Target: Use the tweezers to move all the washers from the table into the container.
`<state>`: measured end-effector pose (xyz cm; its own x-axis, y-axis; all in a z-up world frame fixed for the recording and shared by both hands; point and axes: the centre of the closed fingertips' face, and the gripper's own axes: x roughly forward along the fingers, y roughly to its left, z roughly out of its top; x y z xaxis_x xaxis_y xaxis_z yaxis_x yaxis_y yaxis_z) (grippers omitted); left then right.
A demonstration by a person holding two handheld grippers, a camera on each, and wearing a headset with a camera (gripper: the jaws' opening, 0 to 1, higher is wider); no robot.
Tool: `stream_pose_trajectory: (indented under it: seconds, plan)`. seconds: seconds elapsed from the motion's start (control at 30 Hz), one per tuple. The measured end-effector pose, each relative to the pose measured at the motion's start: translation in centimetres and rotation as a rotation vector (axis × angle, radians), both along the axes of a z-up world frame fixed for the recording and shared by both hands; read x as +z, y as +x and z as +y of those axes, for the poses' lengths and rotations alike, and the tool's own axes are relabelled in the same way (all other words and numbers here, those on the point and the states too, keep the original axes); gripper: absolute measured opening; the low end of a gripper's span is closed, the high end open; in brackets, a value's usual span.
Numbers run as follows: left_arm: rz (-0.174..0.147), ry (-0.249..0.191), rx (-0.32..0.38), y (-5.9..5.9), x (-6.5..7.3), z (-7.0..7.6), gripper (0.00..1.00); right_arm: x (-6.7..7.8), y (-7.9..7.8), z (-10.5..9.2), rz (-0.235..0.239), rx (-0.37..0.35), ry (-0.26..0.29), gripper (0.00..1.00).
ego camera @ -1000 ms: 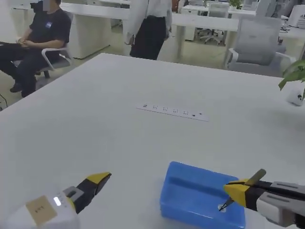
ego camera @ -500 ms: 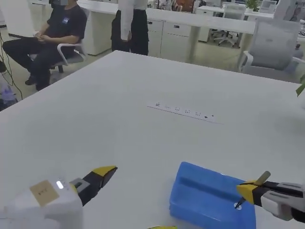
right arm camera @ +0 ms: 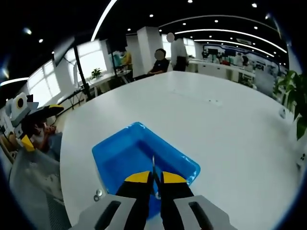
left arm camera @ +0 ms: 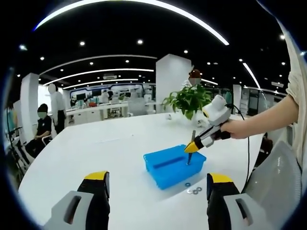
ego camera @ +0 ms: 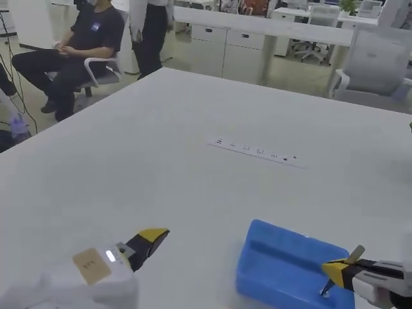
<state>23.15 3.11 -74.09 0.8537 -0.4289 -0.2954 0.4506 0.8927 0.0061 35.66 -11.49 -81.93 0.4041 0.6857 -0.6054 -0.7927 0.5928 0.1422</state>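
In the left gripper view, small silver washers (left arm camera: 194, 190) lie on the white surface (left arm camera: 96, 148) just beside the blue plastic container (left arm camera: 168, 165). The right gripper (right arm camera: 153, 176) fingers clamp thin metal tweezers (right arm camera: 153, 165) over it; the left gripper (left arm camera: 158, 176) fingers gape wide. The head view adds a white power strip (ego camera: 256, 152) beyond.

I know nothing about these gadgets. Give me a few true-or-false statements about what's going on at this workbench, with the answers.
1. The right hand-held gripper is clamped on the tweezers. True.
2. The container is red. False: it is blue.
3. Washers lie on the table beside the container. True.
4. The left hand-held gripper is shut tight on a washer. False: its jaws stand wide apart and hold nothing.
5. The tweezers point down over the container. True.
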Motion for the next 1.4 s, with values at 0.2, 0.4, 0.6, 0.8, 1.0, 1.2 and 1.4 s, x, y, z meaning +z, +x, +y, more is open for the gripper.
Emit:
stream_pose_trajectory:
  seconds: [0.2,0.4,0.6,0.8,1.0,1.2,1.4]
  plan:
    - [0.001,-0.012,-0.01,-0.1,0.1,-0.1,0.83,1.5,-0.2,0.2,-0.029,-0.007,0.025,0.03]
    - [-0.004,-0.015,0.009,-0.1,0.2,0.4,0.82,4.2,-0.9,0.8,-0.067,-0.008,0.086,0.03]
    - [-0.005,-0.043,0.013,-0.1,0.4,0.5,0.81,6.3,-2.4,1.4,-0.082,0.003,0.155,0.03]
    - [-0.005,-0.045,0.021,-0.1,0.5,0.7,0.8,6.7,-4.7,1.8,-0.061,0.022,0.191,0.03]
    - [-0.004,-0.048,0.019,-0.2,0.5,0.6,0.79,5.3,-7.4,2.8,0.022,0.064,0.221,0.03]
    - [-0.004,-0.039,0.015,-0.2,0.4,0.5,0.79,2.3,-8.9,3.5,0.089,0.107,0.189,0.03]
    - [-0.003,-0.046,0.019,-0.2,0.4,0.6,0.78,0.4,-9.2,3.5,0.126,0.113,0.161,0.03]
